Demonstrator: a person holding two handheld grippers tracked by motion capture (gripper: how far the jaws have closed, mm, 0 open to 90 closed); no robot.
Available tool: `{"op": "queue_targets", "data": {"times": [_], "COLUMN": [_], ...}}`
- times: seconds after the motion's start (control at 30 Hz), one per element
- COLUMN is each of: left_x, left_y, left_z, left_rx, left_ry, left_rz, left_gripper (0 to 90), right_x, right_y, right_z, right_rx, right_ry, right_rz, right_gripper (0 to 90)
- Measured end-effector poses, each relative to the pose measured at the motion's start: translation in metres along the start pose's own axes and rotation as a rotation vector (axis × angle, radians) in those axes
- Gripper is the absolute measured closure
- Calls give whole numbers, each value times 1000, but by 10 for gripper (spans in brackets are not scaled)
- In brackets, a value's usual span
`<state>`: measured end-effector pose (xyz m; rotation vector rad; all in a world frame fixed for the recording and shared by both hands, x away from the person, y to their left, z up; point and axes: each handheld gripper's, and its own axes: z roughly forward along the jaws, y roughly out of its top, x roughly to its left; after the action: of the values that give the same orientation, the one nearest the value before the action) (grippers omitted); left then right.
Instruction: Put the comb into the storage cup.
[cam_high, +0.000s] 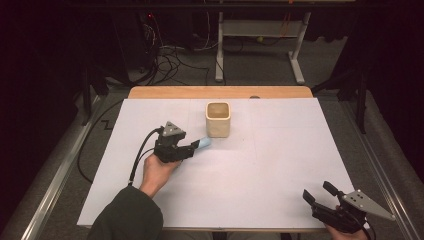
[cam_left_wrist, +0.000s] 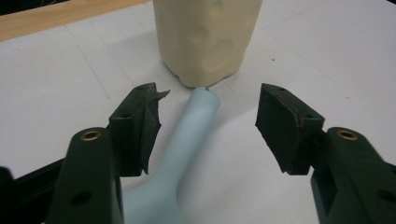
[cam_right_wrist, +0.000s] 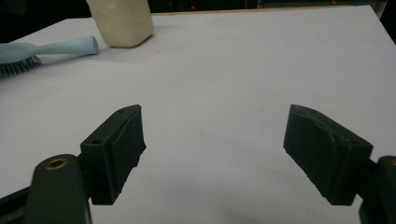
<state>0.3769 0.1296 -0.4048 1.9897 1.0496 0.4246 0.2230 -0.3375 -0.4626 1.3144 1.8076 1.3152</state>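
Observation:
A light blue hairbrush (cam_high: 204, 143) lies flat on the white table, its handle tip touching the base of a cream cup (cam_high: 218, 119). My left gripper (cam_high: 194, 147) hovers over the brush, open. In the left gripper view the handle (cam_left_wrist: 191, 135) runs between the jaws, closer to the left one, up to the cup (cam_left_wrist: 205, 37); the gripper (cam_left_wrist: 210, 100) grips nothing. My right gripper (cam_high: 316, 191) rests open at the table's near right corner, with nothing between its jaws (cam_right_wrist: 212, 126). The right gripper view catches the brush (cam_right_wrist: 51, 47) with dark bristles and the cup (cam_right_wrist: 121, 18) far off.
A white sheet (cam_high: 260, 165) covers the table, with a wooden edge (cam_high: 220, 92) at the far side. Beyond it stand a desk frame (cam_high: 260, 30) and tangled cables (cam_high: 170, 60) on the floor.

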Motion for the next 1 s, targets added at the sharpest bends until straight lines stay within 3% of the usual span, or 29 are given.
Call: {"op": "queue_targets", "data": {"times": [0.3, 0.63, 0.7, 0.8, 1.0], "left_x": [-2, 4, 3, 1, -1], "left_y": [20, 28, 32, 38, 50], "left_z": [5, 14, 15, 14, 26], "left_rx": [75, 138, 186, 186, 268], "left_ry": [33, 39, 44, 36, 32], "left_rz": [19, -26, -10, -3, -1], "left_gripper": [417, 448, 471, 493, 535], "right_x": [0, 0, 1, 1, 1], "right_y": [0, 0, 0, 0, 0], "right_z": [0, 0, 0, 1, 0], "right_rx": [0, 2, 3, 5, 3], "right_ry": [-2, 2, 2, 2, 3], "right_rz": [-5, -5, -5, -7, -6], "right_gripper": [211, 212, 212, 213, 214]}}
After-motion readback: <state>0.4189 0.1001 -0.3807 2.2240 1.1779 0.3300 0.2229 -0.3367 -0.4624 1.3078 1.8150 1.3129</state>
